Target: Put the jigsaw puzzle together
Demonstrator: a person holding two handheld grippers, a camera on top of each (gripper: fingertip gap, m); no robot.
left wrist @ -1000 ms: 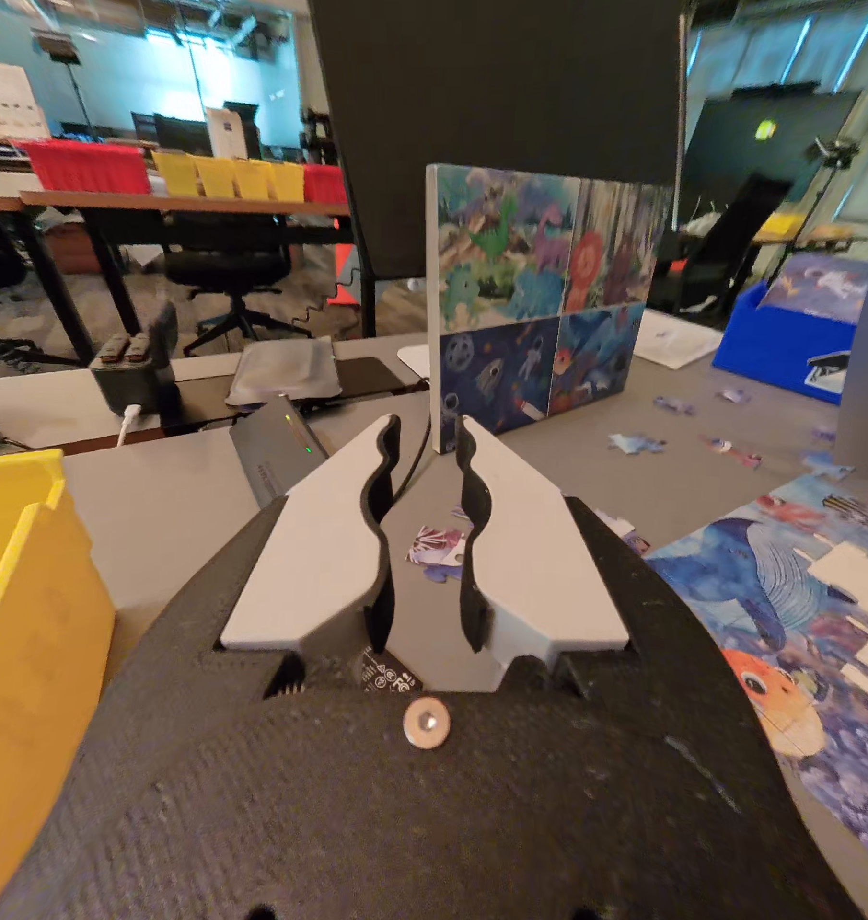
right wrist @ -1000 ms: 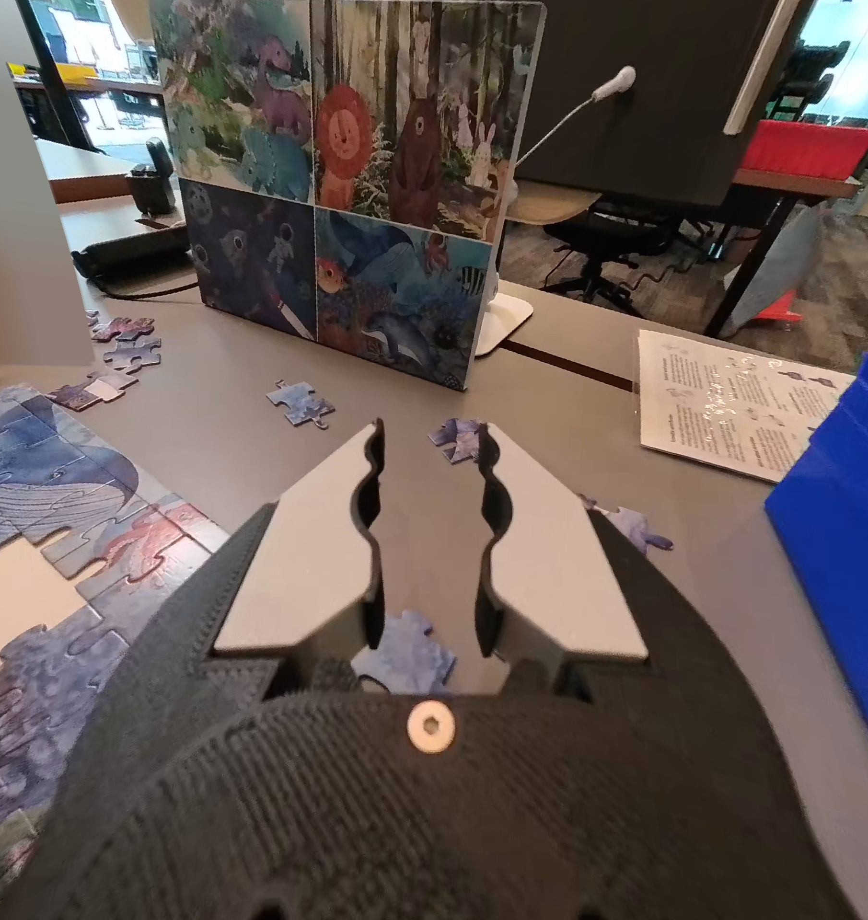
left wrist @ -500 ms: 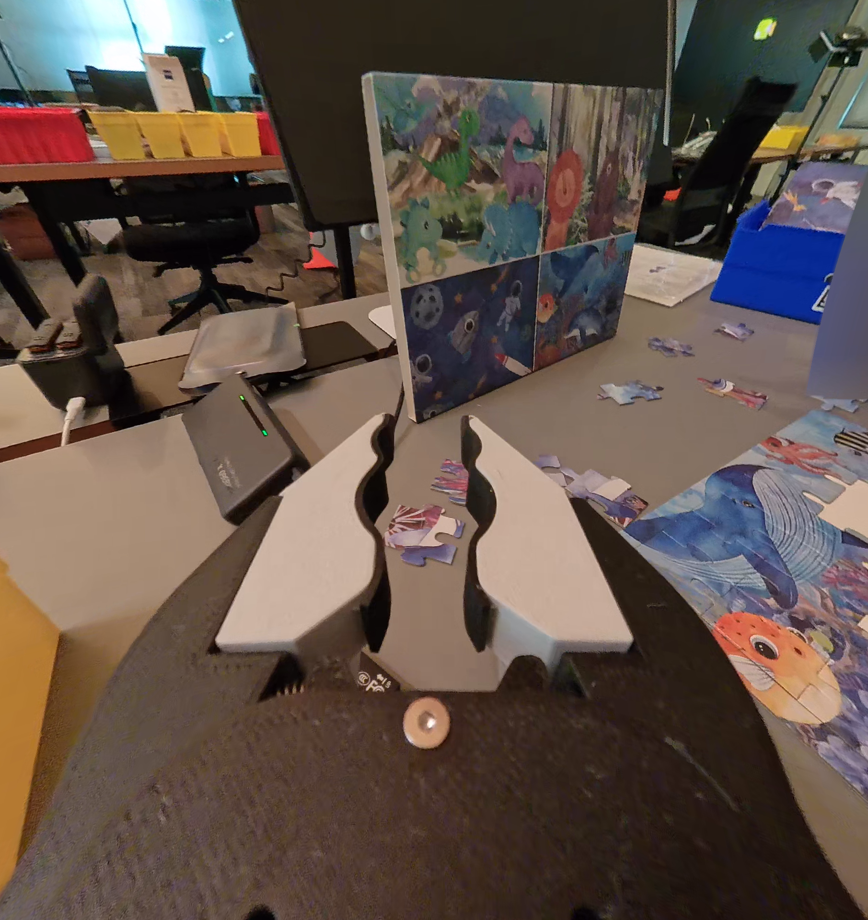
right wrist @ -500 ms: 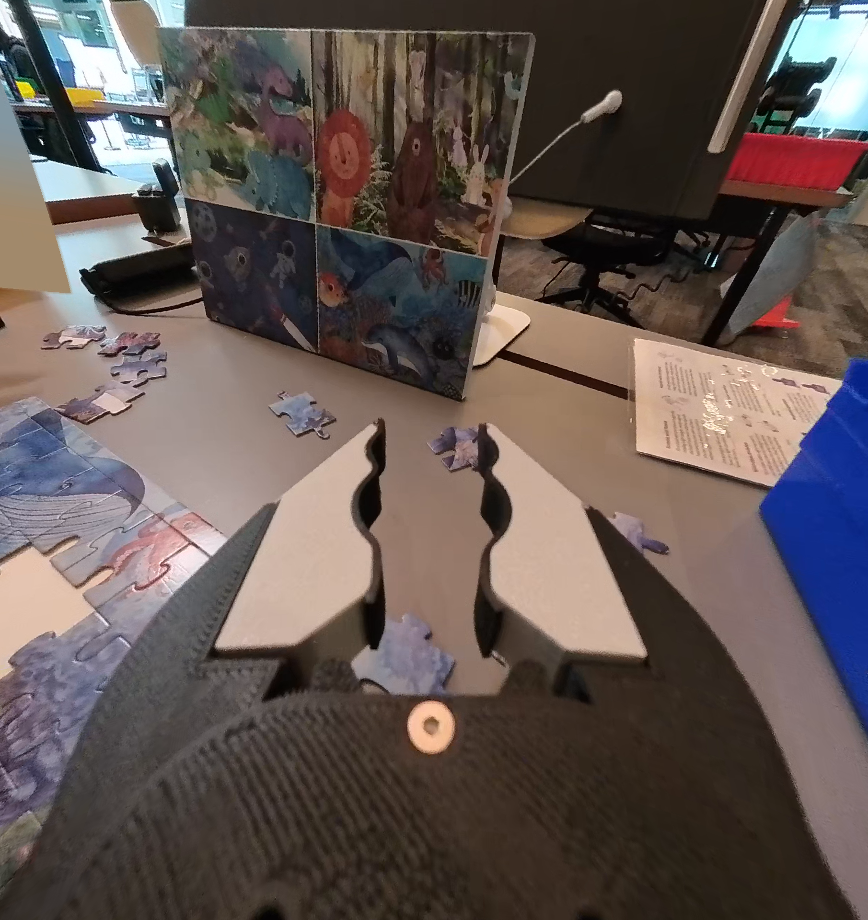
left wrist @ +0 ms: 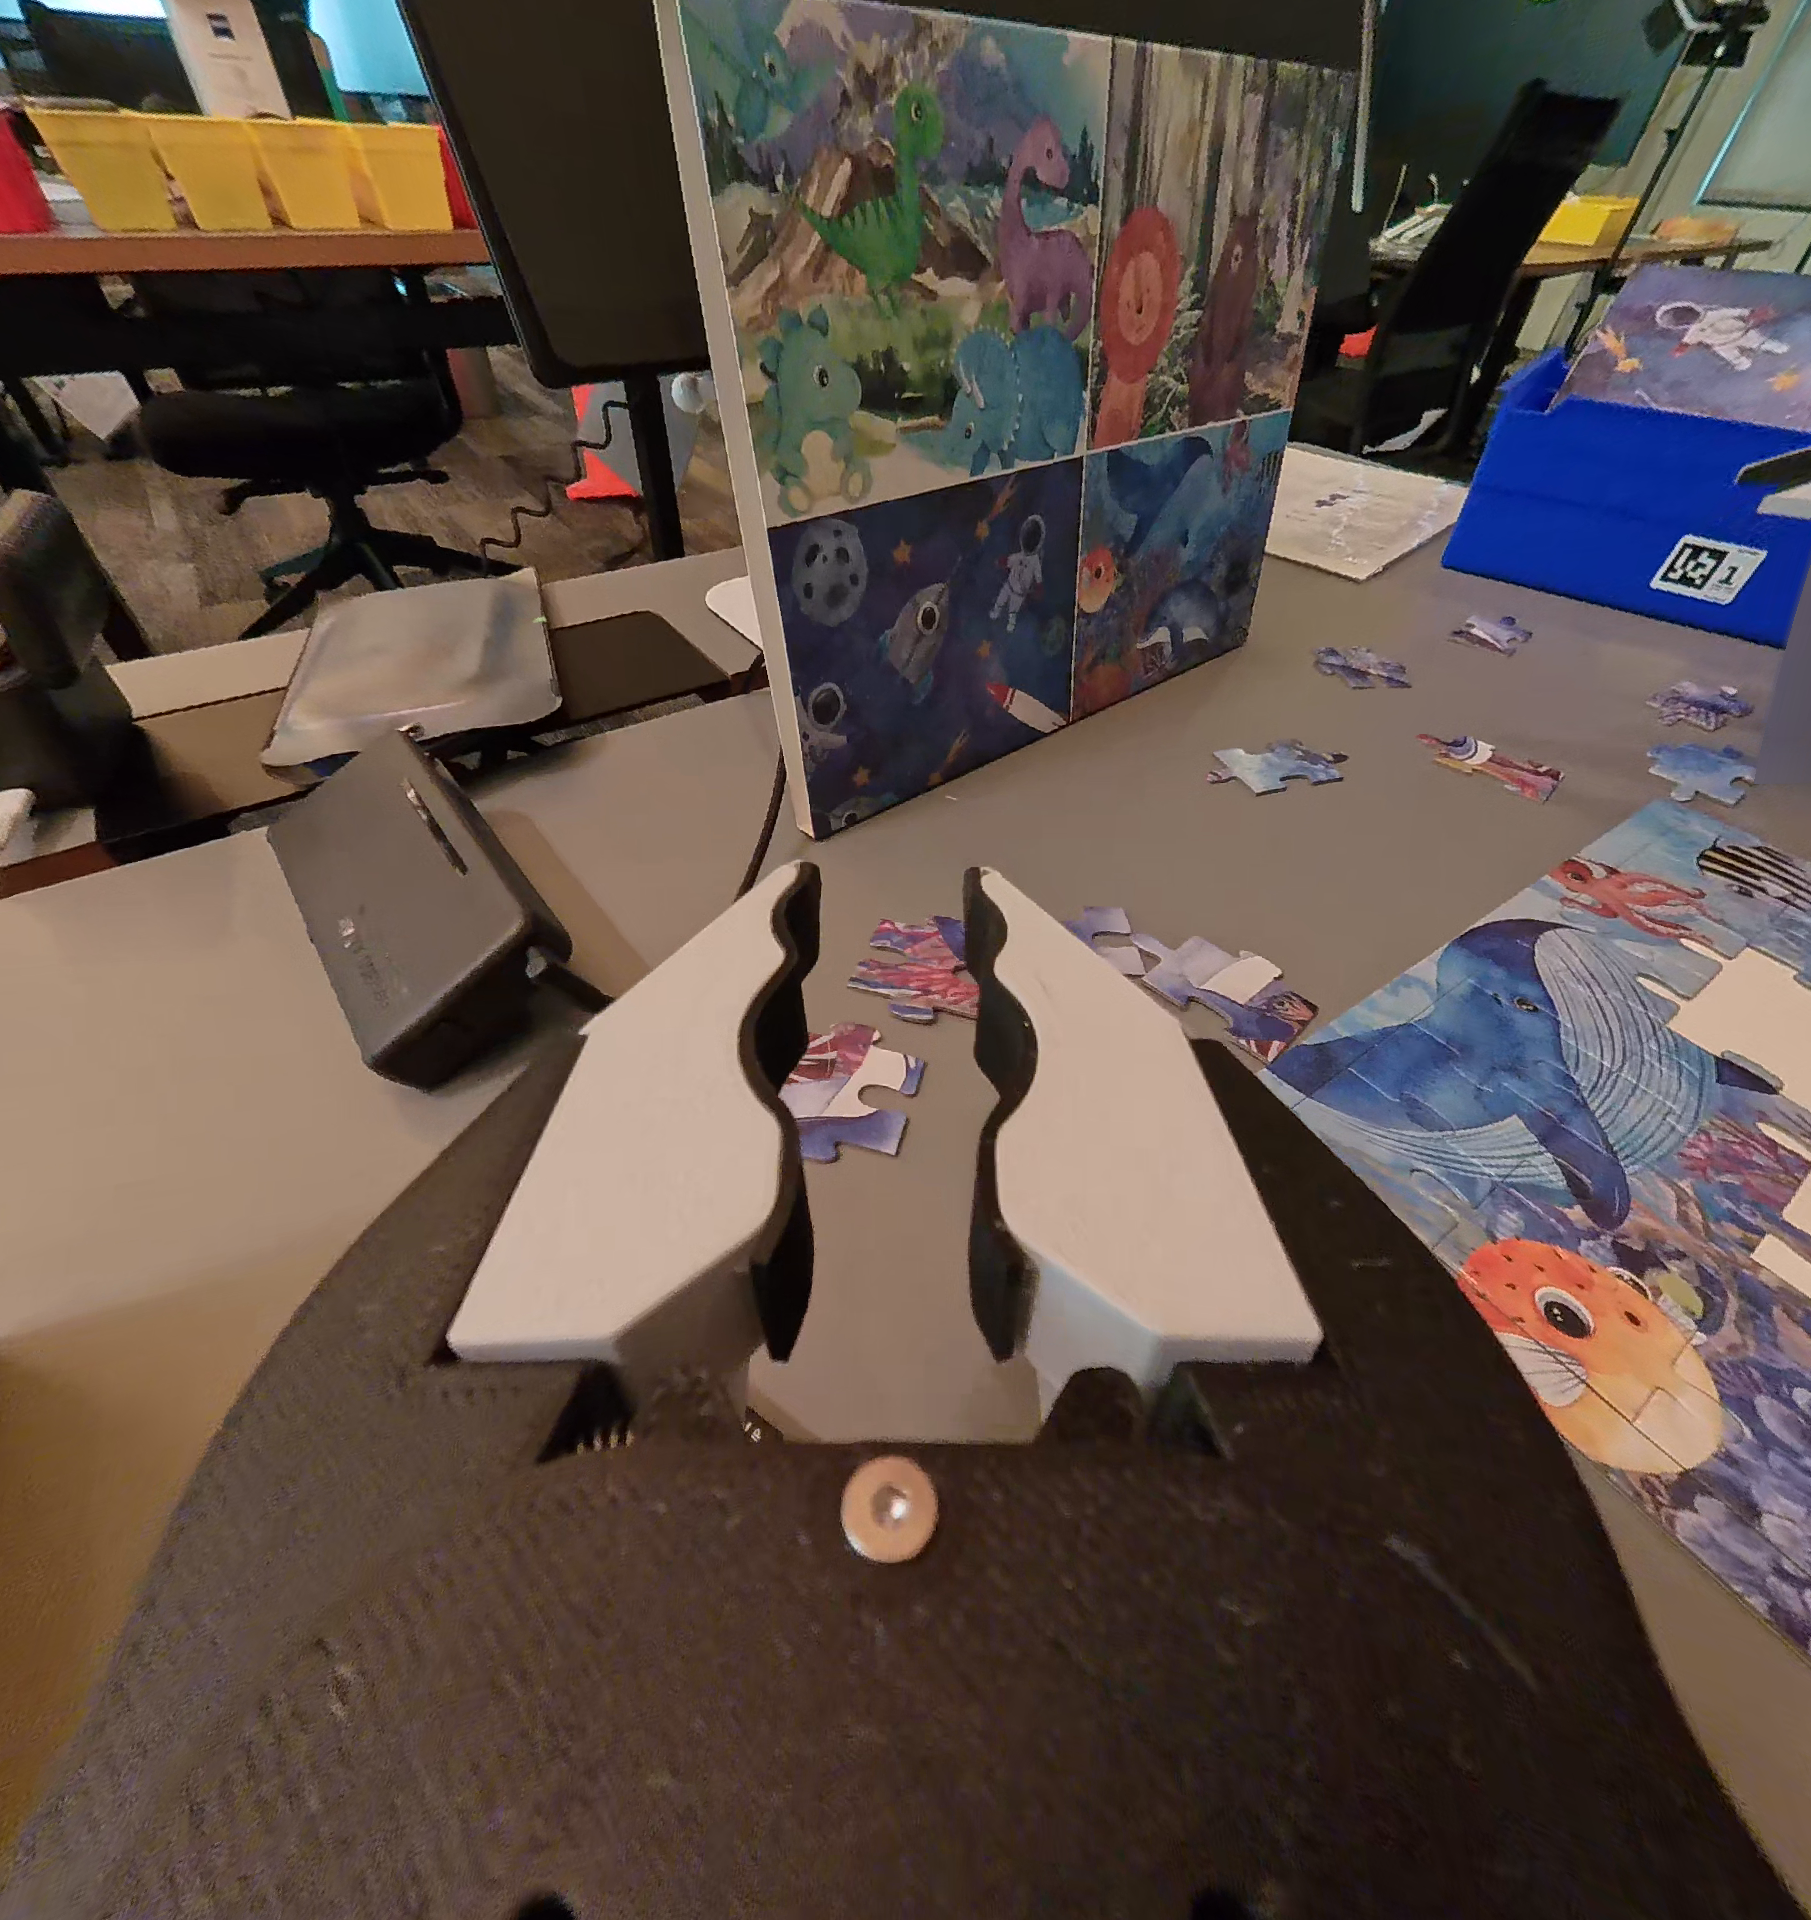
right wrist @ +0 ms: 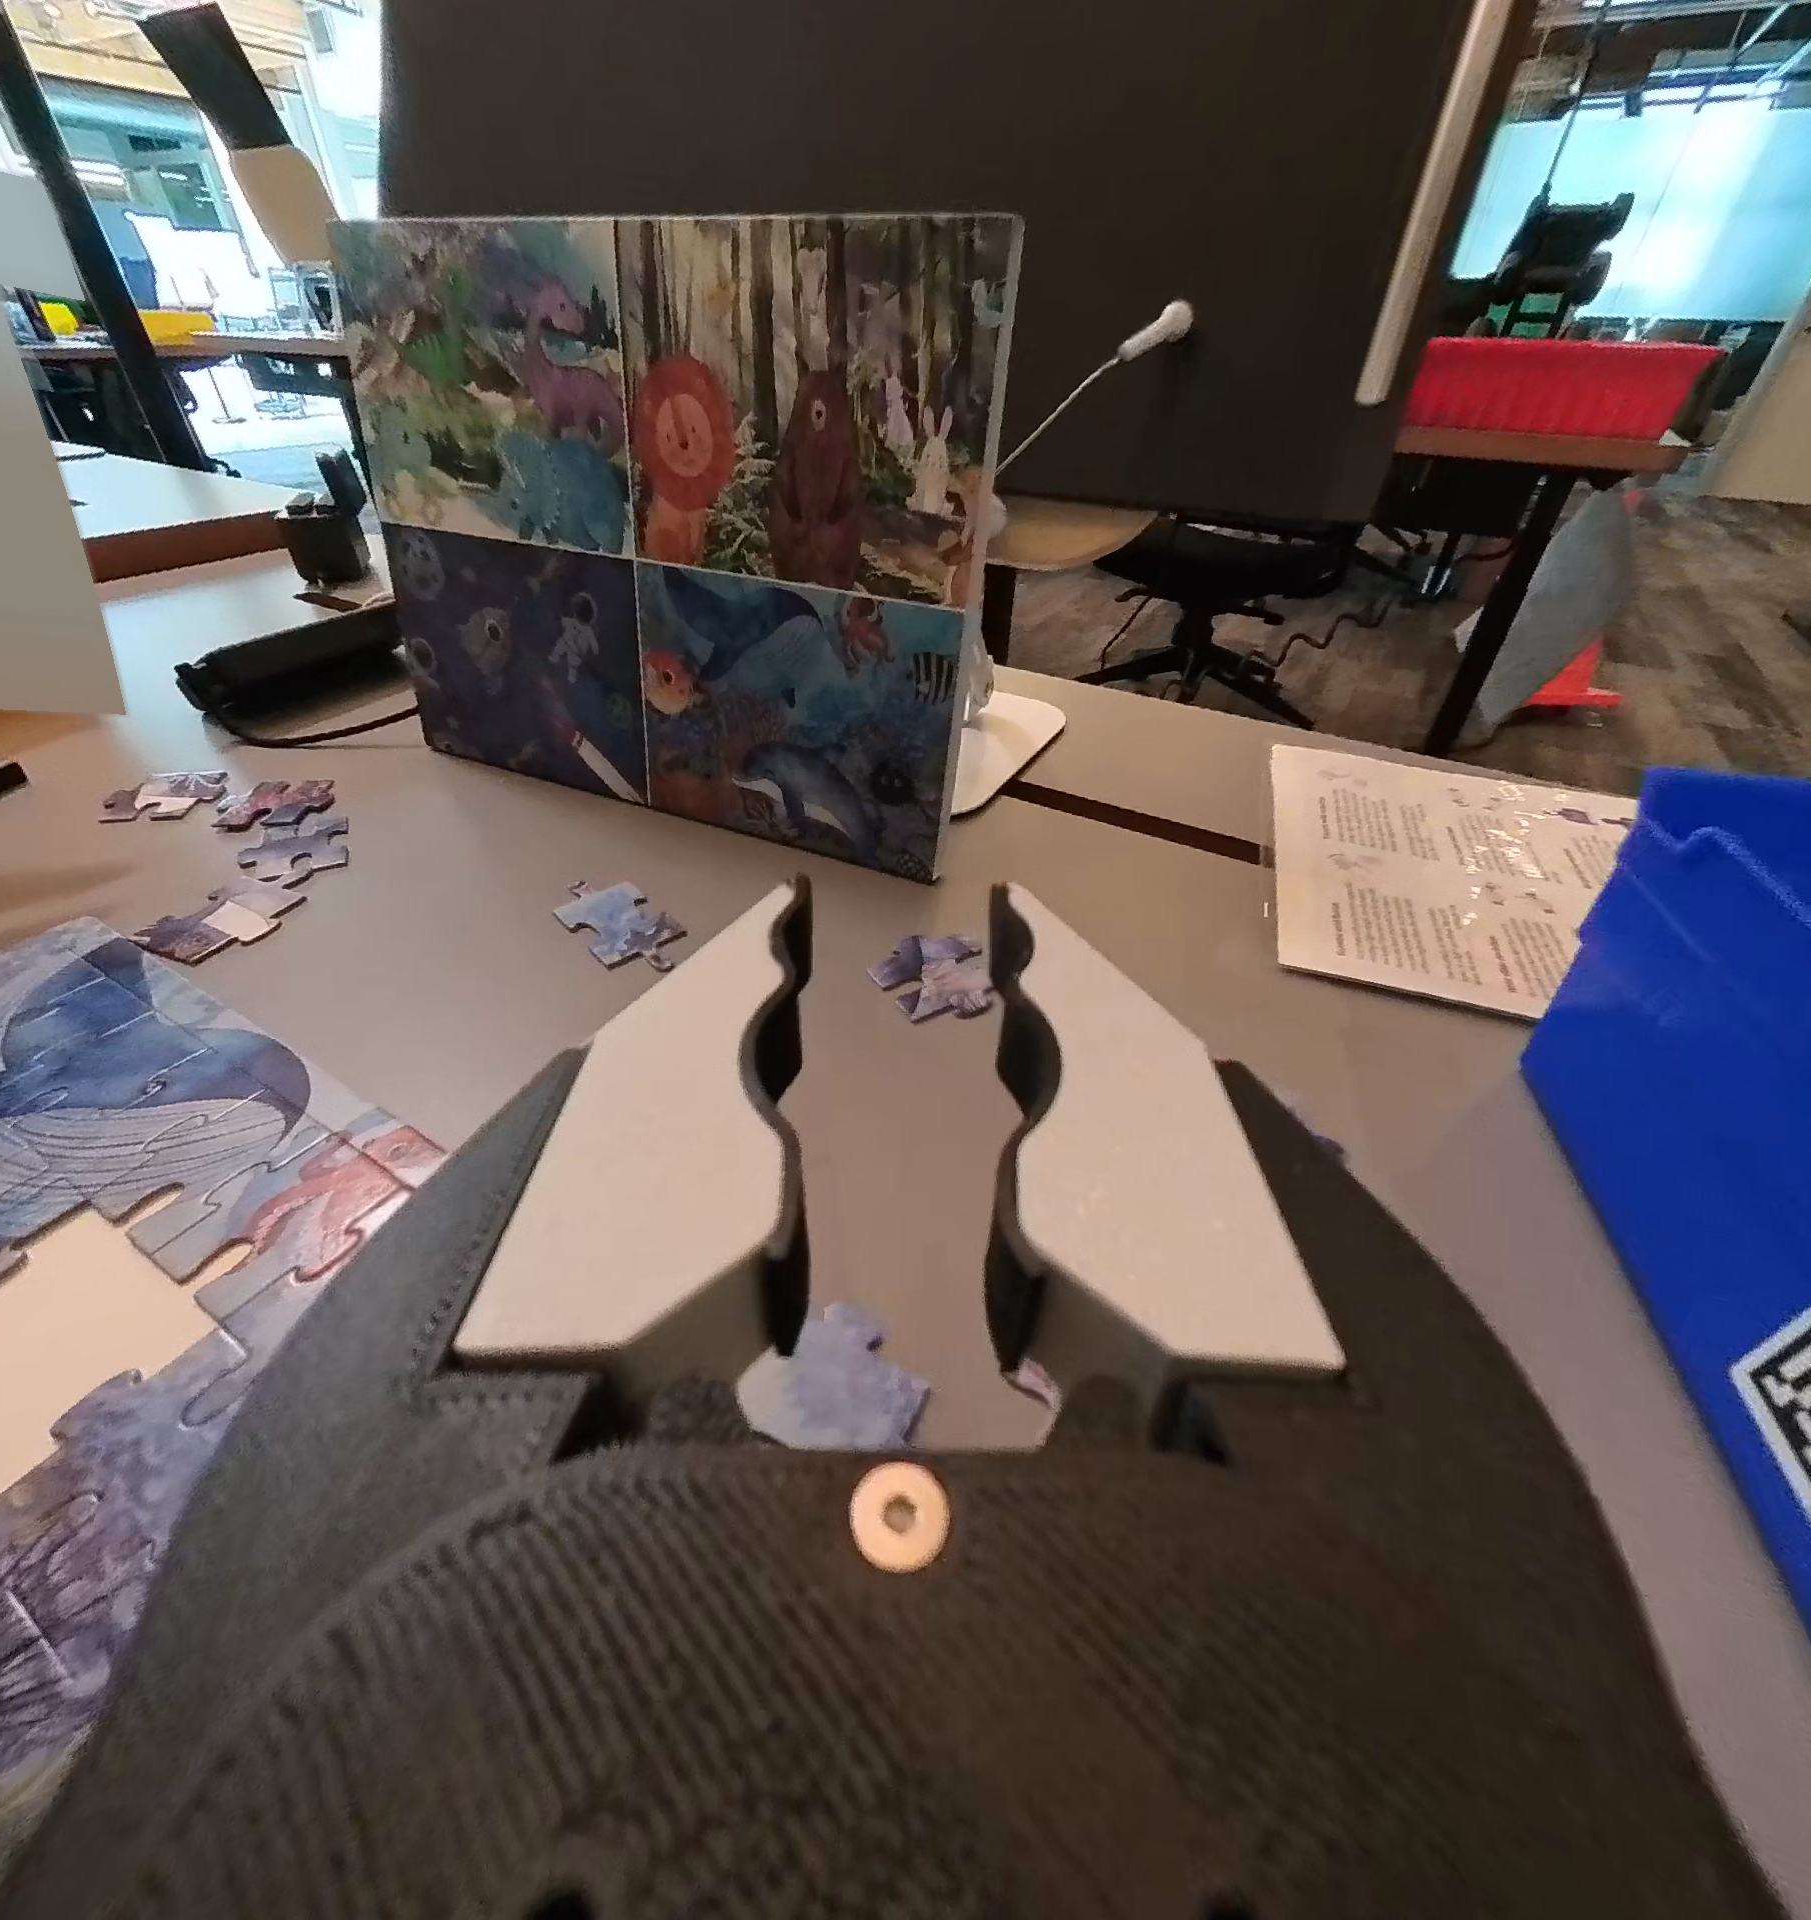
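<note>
The partly built sea puzzle (left wrist: 1566, 1122) with a whale and an orange fish lies on the grey table at the right of the left wrist view; it also shows at the left of the right wrist view (right wrist: 80, 1122). My left gripper (left wrist: 888, 885) is open and empty, above loose pink-and-blue pieces (left wrist: 849, 1091). My right gripper (right wrist: 899, 896) is open and empty, with a blue piece (right wrist: 937, 971) lying ahead between its tips and another piece (right wrist: 844, 1392) under its base. Several loose pieces (left wrist: 1275, 767) lie scattered.
A puzzle box (left wrist: 994, 395) with four pictures stands upright ahead, also in the right wrist view (right wrist: 672, 520). A black device (left wrist: 402, 925) sits to the left. A blue bin (right wrist: 1732, 1143) and a printed sheet (right wrist: 1431, 894) are on the right.
My left gripper has moved forward and to the right, away from the yellow bin and over the loose pieces, and its jaws have opened wider. My right gripper has shifted only slightly.
</note>
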